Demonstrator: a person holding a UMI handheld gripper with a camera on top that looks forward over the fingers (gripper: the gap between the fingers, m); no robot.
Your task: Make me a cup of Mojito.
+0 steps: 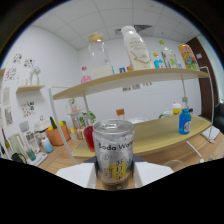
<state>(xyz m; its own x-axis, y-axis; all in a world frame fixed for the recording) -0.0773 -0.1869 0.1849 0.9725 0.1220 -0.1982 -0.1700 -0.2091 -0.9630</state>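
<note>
The soda water can stands upright between the two fingers of the gripper, close to the camera. The white fingers flank its lower body at 9 and 3 o'clock. Whether they press on it cannot be told.

Risks, as judgement: the can's wall is thin and smooth, so a loose hold could let it slip, and a hard one could dent it. If opened, tilting would spill soda.

Pose: the gripper points level toward the wooden shelf. A red drink stands behind the can at 10 o'clock and a blue bottle at 2 o'clock.
</note>
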